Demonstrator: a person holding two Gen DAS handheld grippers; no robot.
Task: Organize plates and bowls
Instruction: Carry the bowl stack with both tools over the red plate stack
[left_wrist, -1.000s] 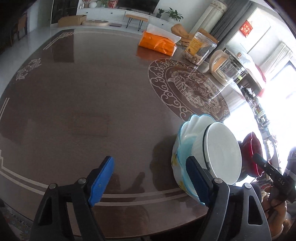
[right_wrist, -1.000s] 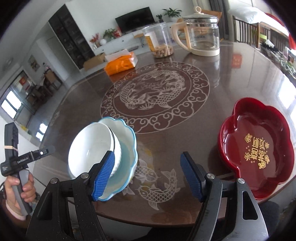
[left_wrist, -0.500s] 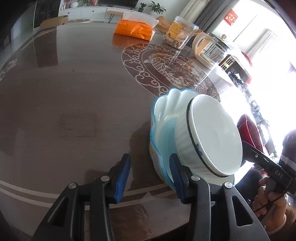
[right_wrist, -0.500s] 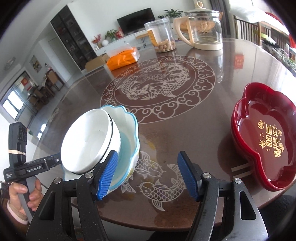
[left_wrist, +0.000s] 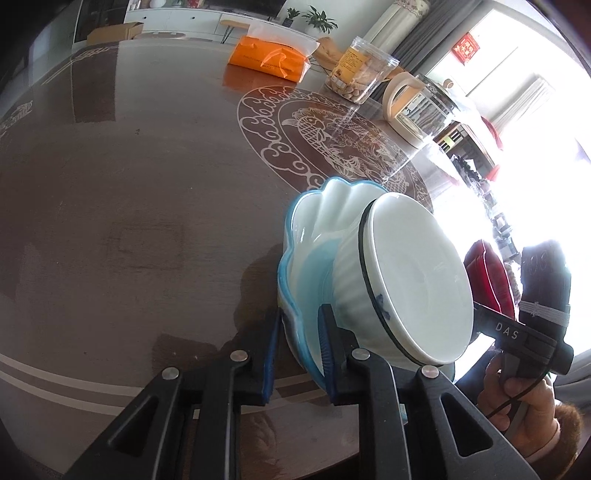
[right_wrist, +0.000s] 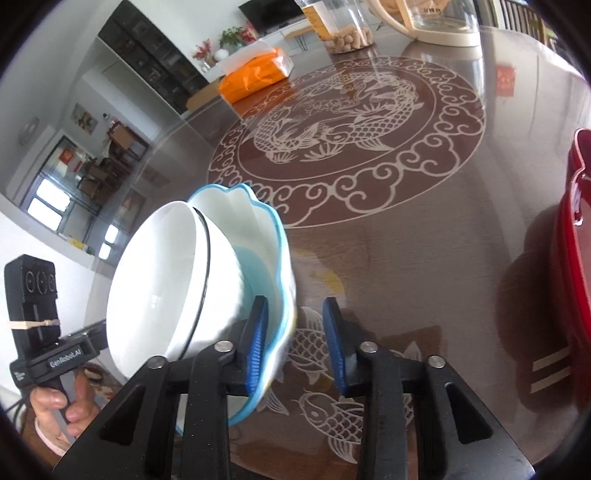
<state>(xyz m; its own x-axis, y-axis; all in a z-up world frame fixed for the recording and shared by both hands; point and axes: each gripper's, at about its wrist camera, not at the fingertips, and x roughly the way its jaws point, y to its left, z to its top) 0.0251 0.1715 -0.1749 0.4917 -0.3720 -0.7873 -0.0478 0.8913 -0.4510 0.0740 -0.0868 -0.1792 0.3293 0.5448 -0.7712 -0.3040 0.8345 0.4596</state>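
Observation:
A blue-rimmed scalloped plate (left_wrist: 314, 236) stands with a white bowl (left_wrist: 417, 277) nested in it, near the table's front edge. My left gripper (left_wrist: 297, 347) is shut on the plate's rim, one pad on each side. In the right wrist view the same plate (right_wrist: 266, 236) and bowl (right_wrist: 162, 280) sit at the left. My right gripper (right_wrist: 297, 350) straddles the plate's rim; the left pad touches it, and a gap shows to the right pad. A red lobed dish (right_wrist: 576, 266) lies at the right; it also shows in the left wrist view (left_wrist: 487, 273).
At the table's far side stand an orange tissue pack (left_wrist: 269, 61), a clear jar of snacks (left_wrist: 360, 75) and a glass kettle (left_wrist: 421, 110). The brown table (left_wrist: 129, 192) has a dragon medallion in the middle.
Both grippers have moved in onto the plate's rim and narrowed. The left one has closed on it. The plate and bowl now look larger and closer in both views.

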